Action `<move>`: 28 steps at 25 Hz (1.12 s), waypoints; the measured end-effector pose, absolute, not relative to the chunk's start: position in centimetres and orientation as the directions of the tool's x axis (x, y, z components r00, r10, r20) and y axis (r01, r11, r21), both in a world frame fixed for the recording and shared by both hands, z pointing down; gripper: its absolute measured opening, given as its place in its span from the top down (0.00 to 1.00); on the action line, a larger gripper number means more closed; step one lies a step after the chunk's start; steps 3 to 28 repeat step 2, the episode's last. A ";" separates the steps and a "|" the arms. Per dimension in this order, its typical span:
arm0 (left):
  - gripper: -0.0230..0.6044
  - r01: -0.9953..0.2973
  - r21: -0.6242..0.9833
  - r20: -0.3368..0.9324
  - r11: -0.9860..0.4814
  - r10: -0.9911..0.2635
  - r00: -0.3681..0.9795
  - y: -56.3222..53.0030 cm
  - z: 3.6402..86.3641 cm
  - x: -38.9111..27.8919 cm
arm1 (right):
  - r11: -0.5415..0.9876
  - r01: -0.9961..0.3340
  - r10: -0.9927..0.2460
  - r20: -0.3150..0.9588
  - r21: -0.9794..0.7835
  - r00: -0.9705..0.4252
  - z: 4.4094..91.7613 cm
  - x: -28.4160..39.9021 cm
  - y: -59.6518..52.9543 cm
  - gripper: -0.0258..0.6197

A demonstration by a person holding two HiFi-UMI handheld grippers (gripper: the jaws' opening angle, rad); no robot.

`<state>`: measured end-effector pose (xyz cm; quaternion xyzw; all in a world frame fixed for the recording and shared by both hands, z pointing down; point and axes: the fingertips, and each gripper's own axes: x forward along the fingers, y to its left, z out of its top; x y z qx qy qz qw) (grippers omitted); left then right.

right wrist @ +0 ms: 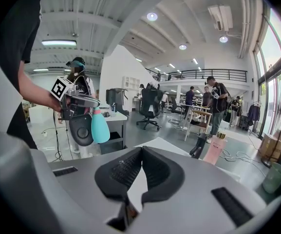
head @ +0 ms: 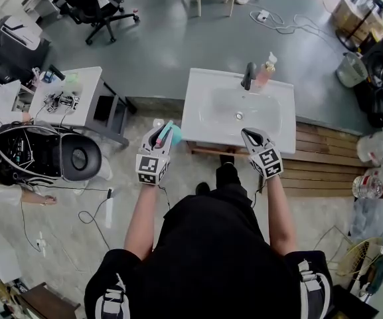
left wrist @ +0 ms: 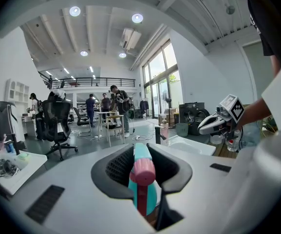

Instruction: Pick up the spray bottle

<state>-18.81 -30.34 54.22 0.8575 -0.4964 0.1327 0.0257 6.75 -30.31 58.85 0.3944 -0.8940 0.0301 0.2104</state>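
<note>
The spray bottle point(head: 172, 135) is teal with a pink head. My left gripper point(head: 159, 137) is shut on it and holds it in the air at the front left corner of the white sink point(head: 201, 123). In the left gripper view the bottle point(left wrist: 143, 179) sits between the dark pads, its pink head towards the camera. My right gripper point(head: 250, 136) hovers over the sink's front right corner, its jaws shut on nothing. From the right gripper view point(right wrist: 141, 151) the bottle point(right wrist: 100, 126) hangs below the left gripper point(right wrist: 77, 103).
A black faucet point(head: 247, 76) and a pink soap bottle point(head: 266, 71) stand at the back of the sink. A small white table point(head: 88, 80) with clutter and a black round chair point(head: 53, 155) are to the left. Wooden decking point(head: 327, 157) lies to the right.
</note>
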 end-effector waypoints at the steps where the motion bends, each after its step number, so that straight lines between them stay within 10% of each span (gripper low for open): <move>1: 0.81 -0.858 -0.088 0.256 -0.506 -0.844 0.471 -30.4 54.3 -18.9 | 0.687 -0.718 -0.693 0.399 0.112 -0.601 58.8 6.7 -30.4 0.93; 28: 0.81 -0.858 -0.089 0.260 -0.505 -0.844 0.470 -30.5 54.4 -19.0 | 0.687 -0.718 -0.693 0.398 0.112 -0.601 58.7 6.6 -30.5 0.93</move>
